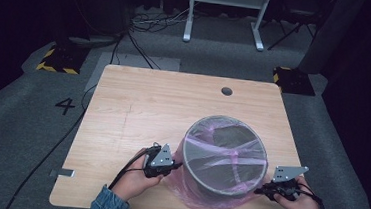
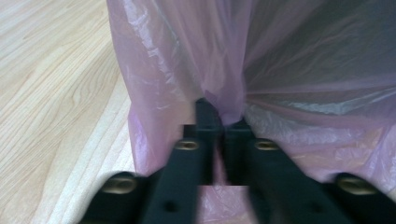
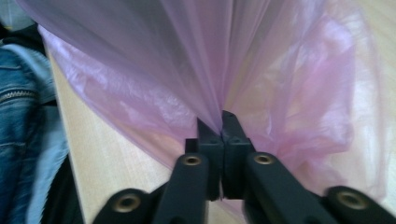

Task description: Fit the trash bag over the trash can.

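From above, my jaws are hard to make out: my left gripper (image 1: 164, 164) is tucked against the near left side of the bin (image 1: 224, 155), and my right gripper (image 1: 278, 186) sits low at its near right side, both mostly hidden under their grey plates and my hands. In the left gripper view my jaws are pinched on a fold of the pink bag (image 2: 219, 70), and the film hides the bin wall behind it. In the right gripper view my jaws clamp another gather of the bag (image 3: 219, 60), which fans out and blocks what lies beyond; my denim sleeve (image 3: 21, 116) is cut off at the side. The bin stands near the front right corner of the table (image 1: 138, 111), the bag draped over its rim. A round hole (image 1: 226, 91) lies near the far edge.
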`<state>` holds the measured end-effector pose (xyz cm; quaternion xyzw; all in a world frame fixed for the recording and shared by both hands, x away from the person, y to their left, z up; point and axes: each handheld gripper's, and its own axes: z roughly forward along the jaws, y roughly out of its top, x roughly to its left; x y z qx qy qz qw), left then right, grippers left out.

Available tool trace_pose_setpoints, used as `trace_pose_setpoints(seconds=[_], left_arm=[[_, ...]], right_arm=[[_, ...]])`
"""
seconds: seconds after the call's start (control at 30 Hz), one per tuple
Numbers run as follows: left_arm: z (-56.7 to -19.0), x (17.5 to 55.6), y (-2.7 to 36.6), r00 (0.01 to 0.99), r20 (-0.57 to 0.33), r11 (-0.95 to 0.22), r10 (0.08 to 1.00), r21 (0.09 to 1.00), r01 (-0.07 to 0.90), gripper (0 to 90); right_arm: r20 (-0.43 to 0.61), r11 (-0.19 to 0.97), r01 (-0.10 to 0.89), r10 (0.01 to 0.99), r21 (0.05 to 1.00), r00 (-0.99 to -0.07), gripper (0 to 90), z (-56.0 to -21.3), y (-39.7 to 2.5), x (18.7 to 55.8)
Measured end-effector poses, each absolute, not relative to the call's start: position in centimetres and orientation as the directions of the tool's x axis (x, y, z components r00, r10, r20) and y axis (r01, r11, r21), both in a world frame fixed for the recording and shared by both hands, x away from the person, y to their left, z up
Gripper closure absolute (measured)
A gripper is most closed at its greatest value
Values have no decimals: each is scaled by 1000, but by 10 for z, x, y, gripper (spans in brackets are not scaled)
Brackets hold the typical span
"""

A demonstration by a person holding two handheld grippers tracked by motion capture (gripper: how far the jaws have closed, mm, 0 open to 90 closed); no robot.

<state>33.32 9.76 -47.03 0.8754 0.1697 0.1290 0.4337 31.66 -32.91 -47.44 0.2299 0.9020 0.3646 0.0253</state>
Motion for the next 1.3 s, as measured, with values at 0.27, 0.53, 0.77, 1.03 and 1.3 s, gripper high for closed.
trace_pose_setpoints(seconds=[0.27,0.53,0.77,1.03,1.3], left_arm=[[-447,320,122,885,40,-405,464,898,172,329],[-444,311,149,809,69,-389,584,898,205,295],[-458,303,171,742,84,-418,665,866,276,291],[-473,304,191,711,62,-405,700,855,325,278],[-485,310,204,697,39,-390,716,850,354,276]], right_arm=[[84,483,290,404,826,-911,276,-426,-344,305],[56,370,244,451,896,-891,206,-375,-349,300],[29,353,220,474,909,-880,201,-342,-335,311],[26,357,200,438,913,-898,207,-318,-314,328],[-5,398,162,387,903,-922,201,-302,-294,345]])
